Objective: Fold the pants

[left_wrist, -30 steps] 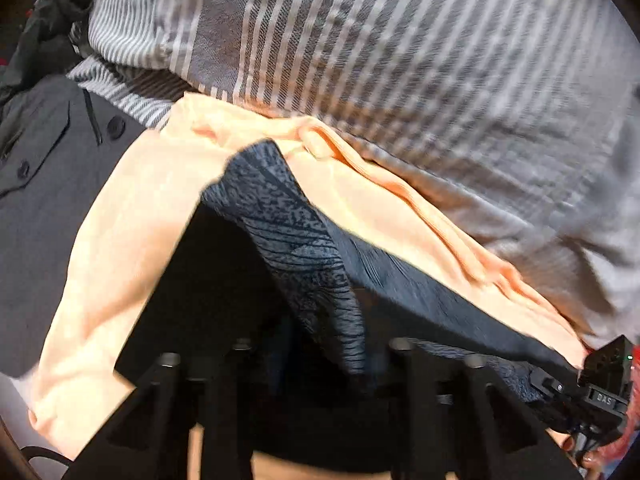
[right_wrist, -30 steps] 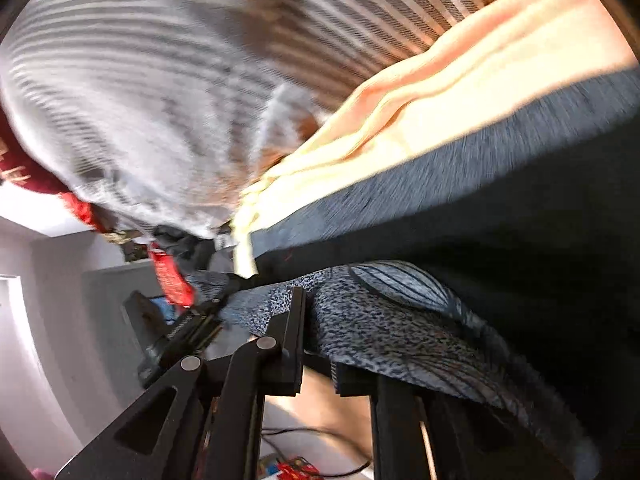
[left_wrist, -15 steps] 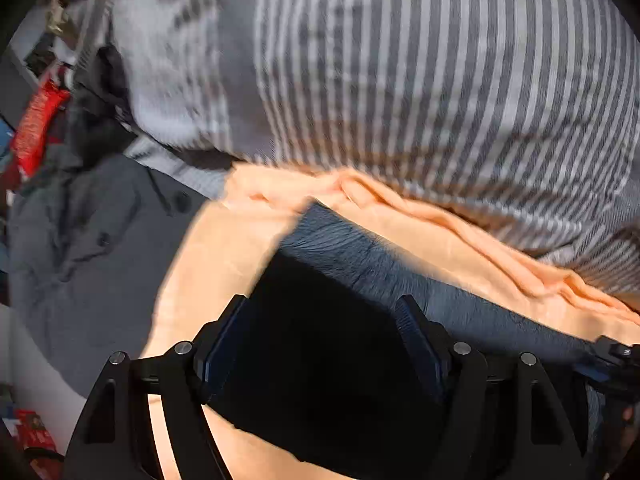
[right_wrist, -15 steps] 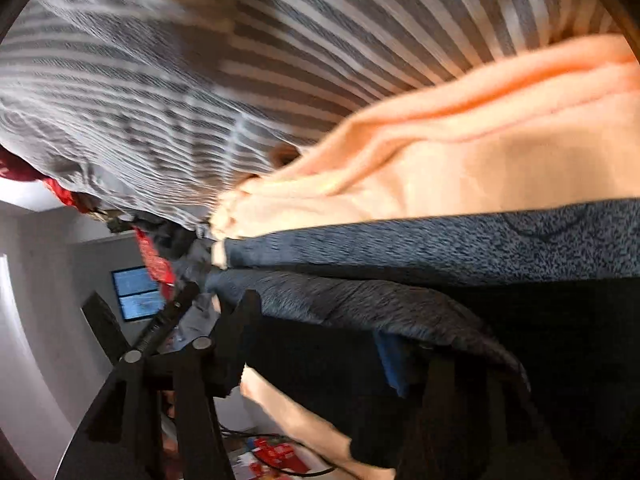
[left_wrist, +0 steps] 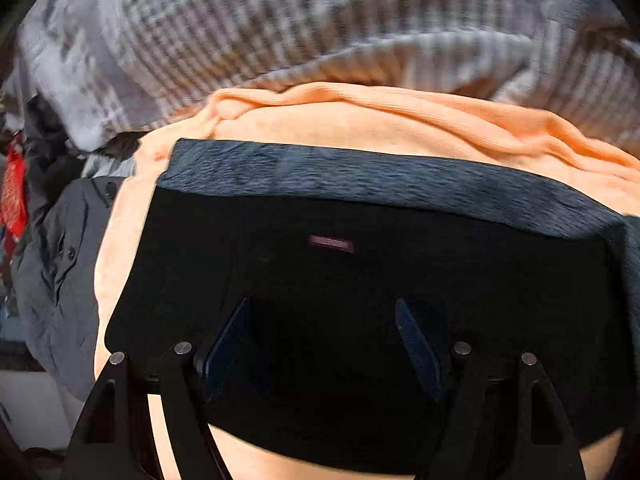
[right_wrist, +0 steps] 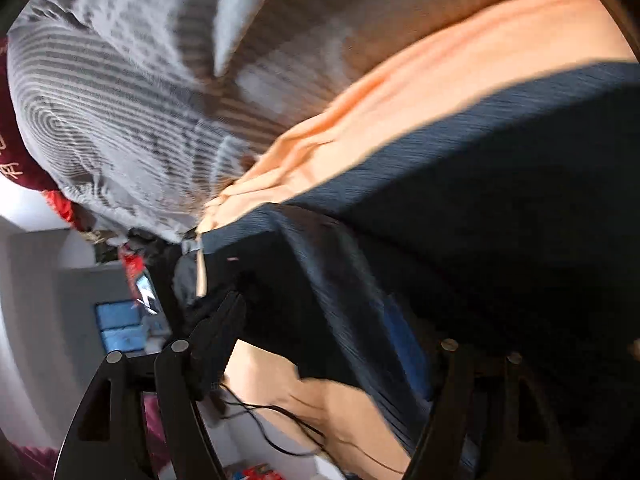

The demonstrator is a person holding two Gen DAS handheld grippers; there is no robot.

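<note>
The black pants (left_wrist: 360, 280) with a dark blue-grey patterned band (left_wrist: 360, 176) lie folded flat on an orange cloth (left_wrist: 360, 124). A small reddish label (left_wrist: 331, 243) shows on the black fabric. My left gripper (left_wrist: 322, 320) is open, its jaws wide apart just above the pants, holding nothing. In the right wrist view the pants (right_wrist: 500, 208) fill the right side. My right gripper (right_wrist: 332, 328) is open, with a fold of the patterned fabric (right_wrist: 340, 300) lying loosely between its spread fingers.
A grey-and-white striped blanket (left_wrist: 320, 28) lies bunched behind the orange cloth. A dark grey buttoned shirt (left_wrist: 56, 272) lies to the left. Red items (left_wrist: 14, 192) sit at the far left. A screen (right_wrist: 120, 326) and cables (right_wrist: 280, 412) show below the right gripper.
Both grippers were shut on the pants a second ago and have opened, letting the fabric go. The pants now lie flat on the orange cloth. The left gripper has drawn back.
</note>
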